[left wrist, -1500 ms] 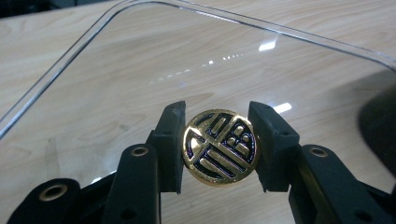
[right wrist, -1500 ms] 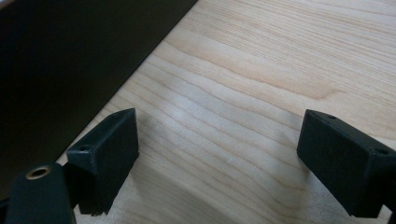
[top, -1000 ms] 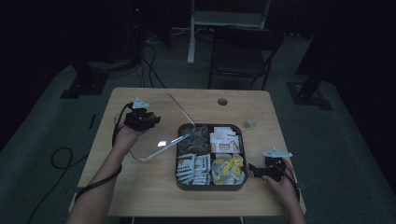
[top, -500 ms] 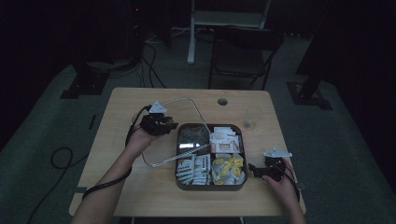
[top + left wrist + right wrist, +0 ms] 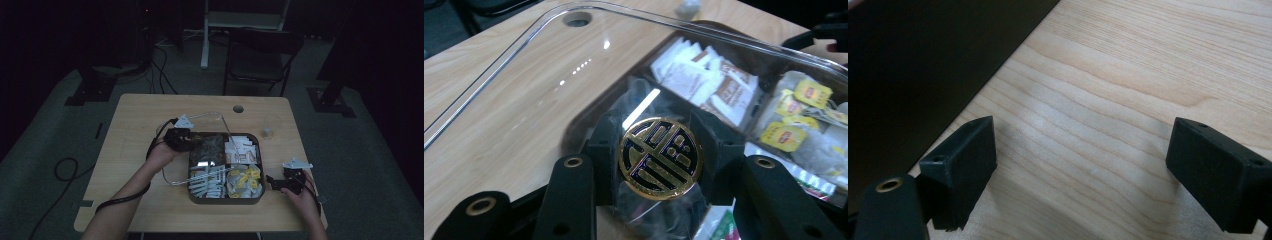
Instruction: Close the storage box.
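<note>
- The left gripper (image 5: 181, 137) has its jaws clenched on the round gold-and-black knob (image 5: 660, 157) of the clear lid (image 5: 200, 145).
- Compared with a second ago, the lid has travelled from the bare desk (image 5: 135, 125) toward the tray (image 5: 225, 199); now it hangs tilted over the tray's compartments, not yet seated.
- Just beyond the jaws, under the lid, I see white sachets (image 5: 704, 80) and yellow-tagged tea bags (image 5: 794, 115).
- The right gripper (image 5: 286, 183) has its jaws released, resting on the desk just beside the tray's dark wall (image 5: 923, 65).
- I think closing is almost finished; the lid must be lowered flat and aligned.
</note>
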`<state>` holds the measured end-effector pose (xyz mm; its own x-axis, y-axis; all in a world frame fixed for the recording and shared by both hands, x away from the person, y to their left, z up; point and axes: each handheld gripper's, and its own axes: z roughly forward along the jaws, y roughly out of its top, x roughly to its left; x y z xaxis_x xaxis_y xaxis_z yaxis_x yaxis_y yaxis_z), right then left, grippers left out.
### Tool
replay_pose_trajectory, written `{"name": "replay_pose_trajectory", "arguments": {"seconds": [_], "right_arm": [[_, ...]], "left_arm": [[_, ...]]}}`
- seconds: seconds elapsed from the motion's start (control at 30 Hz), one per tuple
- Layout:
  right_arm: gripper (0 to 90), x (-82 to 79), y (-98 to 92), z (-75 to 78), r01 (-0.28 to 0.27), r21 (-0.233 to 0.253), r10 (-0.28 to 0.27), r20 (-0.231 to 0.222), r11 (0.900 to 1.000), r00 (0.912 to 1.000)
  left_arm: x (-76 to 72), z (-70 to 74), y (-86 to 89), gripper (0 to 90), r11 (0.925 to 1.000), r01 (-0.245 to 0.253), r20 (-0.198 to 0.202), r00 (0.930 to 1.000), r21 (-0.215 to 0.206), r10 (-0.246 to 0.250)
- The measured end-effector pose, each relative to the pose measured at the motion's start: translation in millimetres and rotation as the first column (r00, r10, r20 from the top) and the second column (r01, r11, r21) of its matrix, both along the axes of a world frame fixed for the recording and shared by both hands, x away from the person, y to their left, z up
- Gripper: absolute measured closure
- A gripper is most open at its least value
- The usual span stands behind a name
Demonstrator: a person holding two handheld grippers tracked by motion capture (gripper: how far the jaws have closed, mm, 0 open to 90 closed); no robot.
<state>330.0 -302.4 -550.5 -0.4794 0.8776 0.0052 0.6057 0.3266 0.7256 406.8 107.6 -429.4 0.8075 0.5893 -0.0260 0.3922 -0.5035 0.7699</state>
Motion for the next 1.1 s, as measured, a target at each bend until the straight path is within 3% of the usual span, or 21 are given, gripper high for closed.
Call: {"name": "replay_pose_trajectory", "arguments": {"seconds": [0.37,0.6,0.77,1.1], "right_arm": [[12.3,0.0,0.0,0.0,0.000,0.000,0.000,0.000,1.000,1.0000],[12.3,0.0,-0.1,0.0,0.000,-0.001,0.000,0.001,1.000,1.0000],[12.4,0.1,-0.1,0.0,-0.001,-0.001,0.001,0.001,1.000,1.0000],[12.4,0.0,-0.1,0.0,-0.001,0.000,0.001,0.001,1.000,1.0000]], "left_arm": [[-9.6,-3.9,-28.4,59.6,0.9952,0.097,-0.008,0.9952,-0.001,-0.097],[-14.7,-6.6,-45.8,59.6,0.9872,0.160,-0.005,0.9872,0.001,-0.159],[-16.9,-12.1,-61.3,59.6,0.9769,0.213,-0.014,0.9769,0.011,-0.213],[-17.0,-21.3,-82.2,59.6,0.9671,0.252,-0.033,0.9675,0.035,-0.251]]}}
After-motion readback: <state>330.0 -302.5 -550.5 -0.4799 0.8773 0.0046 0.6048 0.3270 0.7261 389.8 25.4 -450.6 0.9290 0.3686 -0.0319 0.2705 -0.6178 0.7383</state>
